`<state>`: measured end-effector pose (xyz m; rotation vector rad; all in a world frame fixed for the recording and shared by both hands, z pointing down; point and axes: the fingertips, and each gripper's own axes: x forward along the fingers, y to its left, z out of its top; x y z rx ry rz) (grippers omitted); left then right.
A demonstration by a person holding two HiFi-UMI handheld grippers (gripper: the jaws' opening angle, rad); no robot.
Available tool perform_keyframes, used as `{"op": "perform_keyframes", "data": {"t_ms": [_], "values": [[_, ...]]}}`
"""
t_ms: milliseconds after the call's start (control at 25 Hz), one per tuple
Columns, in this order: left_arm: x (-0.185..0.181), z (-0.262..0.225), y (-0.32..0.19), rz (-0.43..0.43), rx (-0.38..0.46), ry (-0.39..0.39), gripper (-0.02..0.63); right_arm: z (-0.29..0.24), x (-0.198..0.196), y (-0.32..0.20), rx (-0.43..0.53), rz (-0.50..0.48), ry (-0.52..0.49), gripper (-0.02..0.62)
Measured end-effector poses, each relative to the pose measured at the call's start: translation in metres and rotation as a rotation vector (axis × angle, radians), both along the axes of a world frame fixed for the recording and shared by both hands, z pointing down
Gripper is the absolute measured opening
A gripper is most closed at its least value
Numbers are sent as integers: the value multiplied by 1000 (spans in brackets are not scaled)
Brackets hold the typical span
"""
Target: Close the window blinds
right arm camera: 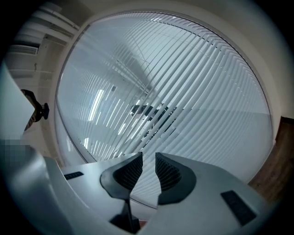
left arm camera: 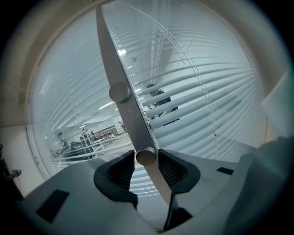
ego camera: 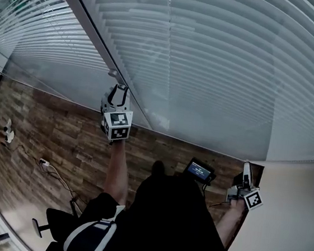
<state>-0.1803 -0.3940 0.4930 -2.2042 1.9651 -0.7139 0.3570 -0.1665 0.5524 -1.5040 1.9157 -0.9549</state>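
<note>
White slatted blinds (ego camera: pixel 221 56) fill the window ahead, with a second set (ego camera: pixel 34 18) left of a grey upright post (ego camera: pixel 89 24). My left gripper (ego camera: pixel 118 88) reaches up to that post. In the left gripper view the post (left arm camera: pixel 120 69) carries two round knobs. The lower knob (left arm camera: pixel 146 157) sits between the jaws of the left gripper (left arm camera: pixel 146 160), with slight gaps at the pads. An upper knob (left arm camera: pixel 119 92) is farther along. My right gripper (ego camera: pixel 246 169) hangs low at the right. Its jaws (right arm camera: pixel 148 160) stand narrowly apart with nothing between them.
Below the window lies a wood-plank floor (ego camera: pixel 60 133) with a white plug and cable (ego camera: pixel 44 164). A small device with a lit screen (ego camera: pixel 199 170) sits near my right arm. A pale wall (ego camera: pixel 292 222) closes the right side. Through the slats an office interior (left arm camera: pixel 87 137) shows.
</note>
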Motion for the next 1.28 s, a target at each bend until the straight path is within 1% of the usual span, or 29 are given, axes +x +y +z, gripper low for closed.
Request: {"op": "perform_keyframes", "data": {"t_ms": [80, 200, 280, 440, 480, 560, 600, 680, 960, 1080, 1280], "values": [[-2, 0, 3, -1, 5, 90, 163, 1, 0, 1, -2, 1, -2, 92], [-4, -3, 6, 8, 3, 315, 163, 4, 0, 3, -13, 8, -9, 92], [-6, -4, 6, 14, 0, 432, 163, 4, -1, 3, -10, 6, -17, 92], [-6, -4, 4, 35, -3, 603, 163, 2, -1, 2, -1, 2, -11, 92], [-6, -4, 4, 37, -3, 630, 163, 2, -1, 2, -1, 2, -10, 92], [-6, -5, 3, 39, -3, 649, 163, 2, 0, 3, -2, 4, -6, 92], [-6, -5, 2, 38, -3, 647, 163, 2, 1, 3, -1, 4, -4, 92], [-7, -6, 2, 32, -1, 626, 143, 1, 1, 3, 2, 4, -3, 92], [-5, -4, 2, 12, -15, 458, 137, 5, 3, 4, -5, 10, -12, 92], [-4, -4, 1, 0, -26, 335, 137, 5, 3, 3, -8, 9, -14, 92], [-5, 0, 0, -16, -34, 72, 137, 4, 1, 2, -3, 4, -13, 92]]}}
